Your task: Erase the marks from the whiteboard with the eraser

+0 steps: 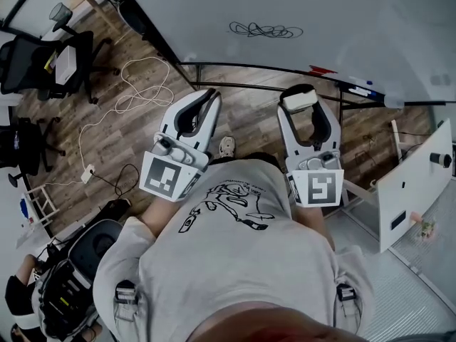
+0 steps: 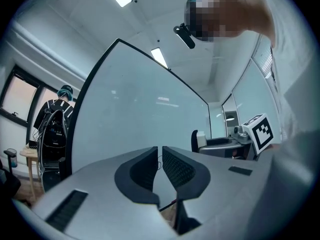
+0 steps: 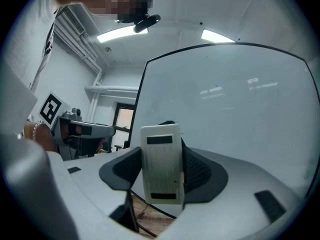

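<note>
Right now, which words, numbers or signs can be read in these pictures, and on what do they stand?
No words or numbers can be read.
Scribble on the whiteboard: loops only, no letters.
Print on the shirt: too blurred to read.
Left cube and right cube: black-and-white square codes, no letters.
Eraser: two dark strips, no legible print.

whiteboard (image 1: pixel 342 6) cut off at top edge.

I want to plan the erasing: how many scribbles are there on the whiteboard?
1: a black scribble in the lower part of the whiteboard. Other marks may lie outside the view.
</note>
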Action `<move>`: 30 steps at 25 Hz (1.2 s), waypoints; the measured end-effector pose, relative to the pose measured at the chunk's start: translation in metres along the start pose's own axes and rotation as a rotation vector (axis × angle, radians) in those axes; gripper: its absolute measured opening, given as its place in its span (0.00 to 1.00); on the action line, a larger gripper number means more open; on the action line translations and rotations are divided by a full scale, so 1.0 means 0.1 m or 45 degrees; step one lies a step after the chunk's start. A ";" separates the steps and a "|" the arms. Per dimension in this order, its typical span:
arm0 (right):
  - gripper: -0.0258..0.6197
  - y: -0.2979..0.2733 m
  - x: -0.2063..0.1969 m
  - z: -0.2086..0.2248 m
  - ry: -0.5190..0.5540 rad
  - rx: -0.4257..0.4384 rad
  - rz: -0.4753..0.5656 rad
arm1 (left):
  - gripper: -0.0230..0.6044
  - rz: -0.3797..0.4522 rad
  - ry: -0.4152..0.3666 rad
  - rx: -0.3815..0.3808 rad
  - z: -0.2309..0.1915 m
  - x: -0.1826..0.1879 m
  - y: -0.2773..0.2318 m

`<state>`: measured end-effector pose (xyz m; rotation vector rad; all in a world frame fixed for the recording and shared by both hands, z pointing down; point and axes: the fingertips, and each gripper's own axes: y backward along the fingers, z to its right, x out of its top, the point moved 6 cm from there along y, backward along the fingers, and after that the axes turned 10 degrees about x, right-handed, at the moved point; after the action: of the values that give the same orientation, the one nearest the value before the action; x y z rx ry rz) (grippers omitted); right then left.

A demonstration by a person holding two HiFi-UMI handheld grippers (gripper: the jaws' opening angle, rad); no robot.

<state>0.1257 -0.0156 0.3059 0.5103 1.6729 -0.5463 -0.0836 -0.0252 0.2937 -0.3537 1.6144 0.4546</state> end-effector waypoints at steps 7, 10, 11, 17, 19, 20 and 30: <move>0.44 -0.27 0.02 0.27 0.151 -0.098 -0.050 | 0.09 -0.007 -0.002 -0.009 -0.12 -0.01 -0.13; 0.44 -0.40 -0.08 0.45 0.250 -0.152 -0.106 | 0.09 -0.009 -0.006 -0.012 -0.14 -0.03 -0.19; 0.44 -0.45 -0.11 0.51 0.277 -0.168 -0.123 | 0.09 -0.008 -0.007 -0.015 -0.15 -0.04 -0.21; 0.44 -0.75 -0.23 0.84 0.377 -0.230 -0.172 | 0.09 -0.017 0.003 -0.015 -0.20 -0.05 -0.31; 0.44 -0.87 -0.26 0.92 0.404 -0.229 -0.185 | 0.09 -0.015 0.006 -0.020 -0.23 -0.04 -0.33; 0.44 -0.93 -0.28 0.95 0.418 -0.223 -0.190 | 0.09 -0.015 0.006 -0.024 -0.25 -0.04 -0.34; 0.44 -1.27 -0.51 1.10 0.508 -0.230 -0.273 | 0.09 -0.038 0.003 -0.032 -0.37 -0.08 -0.39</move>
<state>0.1426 -0.1846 0.3497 0.3220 2.1527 -0.4608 -0.0962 -0.0780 0.3012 -0.3969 1.6046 0.4526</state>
